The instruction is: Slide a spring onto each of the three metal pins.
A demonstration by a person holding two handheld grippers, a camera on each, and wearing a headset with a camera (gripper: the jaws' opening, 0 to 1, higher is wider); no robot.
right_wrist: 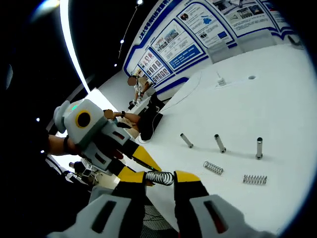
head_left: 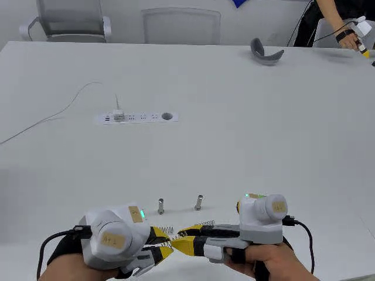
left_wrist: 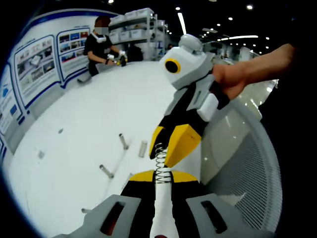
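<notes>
Cable (head_left: 47, 117) runs in from the left edge of the head view to a white power strip (head_left: 136, 117) at upper left of centre on the white table (head_left: 263, 146). At the bottom of that frame, your left gripper (head_left: 164, 244) comes in from the lower left. Its yellow tips meet those of your right gripper (head_left: 179, 239), which comes in from the lower right.

In the left gripper view, your left jaws are closed together at bottom centre on the near end of the held spring (left_wrist: 159, 158). It rises straight up the middle of the frame into the right gripper's yellow tips.

In the right gripper view, the same spring lies crosswise at lower centre. It spans the gap between your right jaws, which stand about a spring's length apart. You cannot tell from these frames whether they press on it.

To the right of that, across the middle of the frame, the three pins stand in a row on the table: left pin (right_wrist: 186, 140), middle pin (right_wrist: 219, 143) and right pin (right_wrist: 258, 148), each bare. Below them lie a first loose spring (right_wrist: 213, 167) and, further right, a second loose spring (right_wrist: 255, 179), both flat on the table.

At the upper right of the head view there is a grey curved object (head_left: 266, 51), and a person (head_left: 345, 23) is at the corner.
</notes>
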